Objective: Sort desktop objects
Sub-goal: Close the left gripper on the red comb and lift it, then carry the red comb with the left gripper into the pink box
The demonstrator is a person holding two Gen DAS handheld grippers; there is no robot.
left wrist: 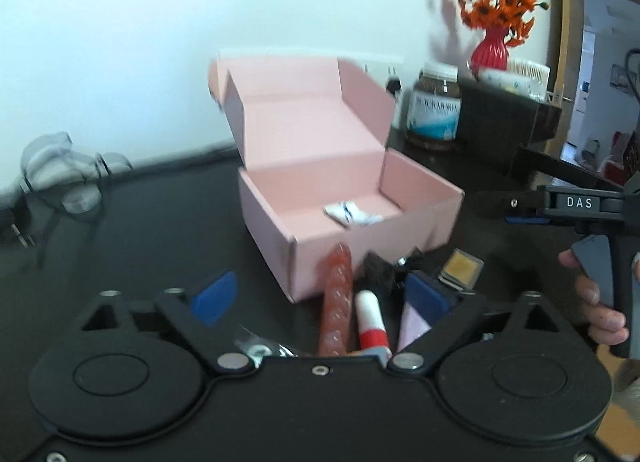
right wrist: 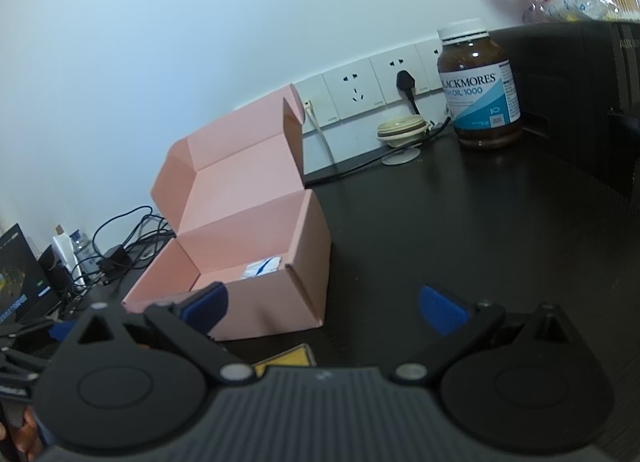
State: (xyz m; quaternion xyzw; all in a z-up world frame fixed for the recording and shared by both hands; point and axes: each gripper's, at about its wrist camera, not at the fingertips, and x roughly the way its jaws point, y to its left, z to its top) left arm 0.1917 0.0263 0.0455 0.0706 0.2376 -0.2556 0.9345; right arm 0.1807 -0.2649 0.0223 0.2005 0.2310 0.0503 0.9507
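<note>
An open pink cardboard box (left wrist: 360, 238) stands on the black desk with a white-and-blue packet (left wrist: 352, 214) inside it. In front of the box lie a ribbed orange stick (left wrist: 336, 302), a white-and-red tube (left wrist: 372, 322), a black fuzzy item (left wrist: 380, 266) and a small square yellow case (left wrist: 460, 264). My left gripper (left wrist: 320, 298) is open above these, its blue pads apart and gripping nothing. My right gripper (right wrist: 322, 308) is open and empty beside the box (right wrist: 256, 262), with the yellow case (right wrist: 288, 358) just below it. A hand holds the right gripper (left wrist: 500, 202) at the right edge.
A brown supplement bottle (right wrist: 480, 90) stands at the back right beside a black box (right wrist: 580, 102). A red vase with orange flowers (left wrist: 492, 46) sits on top. Clear plastic items (left wrist: 64, 170) lie at the left. Cables (right wrist: 128, 238) and wall sockets (right wrist: 360, 90) are behind the box.
</note>
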